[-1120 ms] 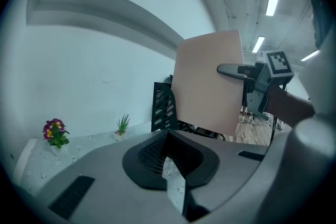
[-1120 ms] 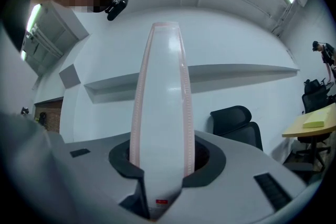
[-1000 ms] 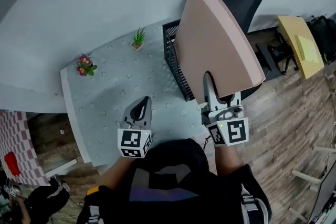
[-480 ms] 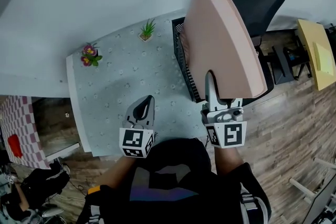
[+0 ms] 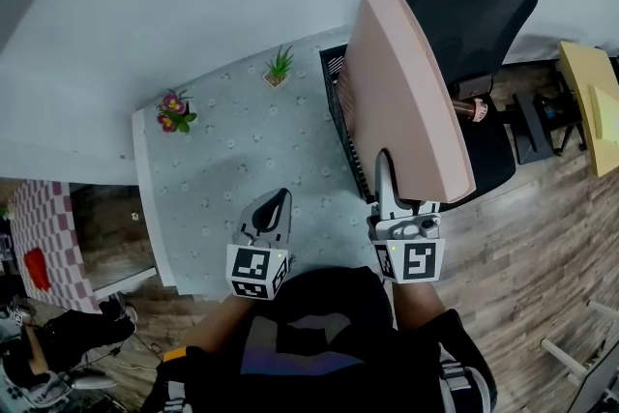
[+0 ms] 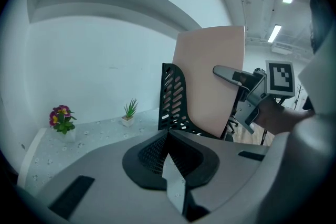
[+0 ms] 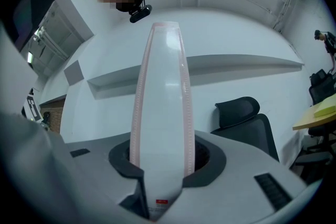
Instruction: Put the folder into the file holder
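Note:
A pink folder (image 5: pixel 406 92) stands upright on edge, held at its near lower corner by my right gripper (image 5: pixel 386 171), which is shut on it. Its lower far part hangs over the black mesh file holder (image 5: pixel 340 126) at the table's right edge. In the right gripper view the folder's white spine (image 7: pixel 163 113) rises straight up between the jaws. In the left gripper view the folder (image 6: pixel 210 81) stands behind the file holder (image 6: pixel 170 99). My left gripper (image 5: pixel 276 206) hovers over the near table, shut and empty, left of the holder.
The table (image 5: pixel 222 169) has a pale dotted cloth, with a flower pot (image 5: pixel 175 109) at the far left and a small green plant (image 5: pixel 279 68) at the back. A black office chair (image 5: pixel 474 5) stands right of the holder. Wooden floor lies to the right.
The right gripper has lowered the folder toward the file holder. The left gripper has sunk slightly over the table.

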### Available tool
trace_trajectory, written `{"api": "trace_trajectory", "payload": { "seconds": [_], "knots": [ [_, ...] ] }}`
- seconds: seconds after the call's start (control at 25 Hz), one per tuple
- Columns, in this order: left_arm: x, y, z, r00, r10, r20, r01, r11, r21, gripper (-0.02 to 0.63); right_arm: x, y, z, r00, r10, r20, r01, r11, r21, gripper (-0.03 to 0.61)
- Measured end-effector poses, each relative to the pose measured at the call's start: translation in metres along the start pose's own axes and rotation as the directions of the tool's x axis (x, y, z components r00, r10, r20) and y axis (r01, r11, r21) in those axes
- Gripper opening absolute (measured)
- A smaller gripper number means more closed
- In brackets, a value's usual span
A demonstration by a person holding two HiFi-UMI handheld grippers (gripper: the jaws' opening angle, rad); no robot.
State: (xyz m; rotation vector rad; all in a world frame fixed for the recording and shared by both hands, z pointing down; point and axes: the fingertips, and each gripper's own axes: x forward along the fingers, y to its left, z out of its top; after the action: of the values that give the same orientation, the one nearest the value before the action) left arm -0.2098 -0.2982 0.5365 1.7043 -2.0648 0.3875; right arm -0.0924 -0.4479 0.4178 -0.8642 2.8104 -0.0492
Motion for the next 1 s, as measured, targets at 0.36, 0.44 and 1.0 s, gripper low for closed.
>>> {"api": "trace_trajectory", "payload": {
  "seconds": [0.36, 0.44, 1.0],
  "knots": [
    [0.008, -0.009, -0.009, 0.999, -0.013, -0.036, 0.013, 1.000, 0.005, 0.006, -0.003, 0.001, -0.043, 0.999, 0.001, -0.041, -0.001, 1.000, -0.001, 0.160],
    [0.009, -0.012, -0.010, 0.999, -0.015, -0.042, 0.015, 1.000, 0.007, 0.006, -0.002, 0.002, -0.048, 0.999, 0.013, -0.043, -0.013, 1.000, -0.003, 0.164],
    [0.016, -0.015, -0.006, 0.999, -0.043, -0.011, 0.043, 0.999, 0.016, 0.006, -0.009, 0.010, -0.092, 0.987, -0.013, -0.162, -0.004, 0.994, -0.107, 0.187]
  ]
}}
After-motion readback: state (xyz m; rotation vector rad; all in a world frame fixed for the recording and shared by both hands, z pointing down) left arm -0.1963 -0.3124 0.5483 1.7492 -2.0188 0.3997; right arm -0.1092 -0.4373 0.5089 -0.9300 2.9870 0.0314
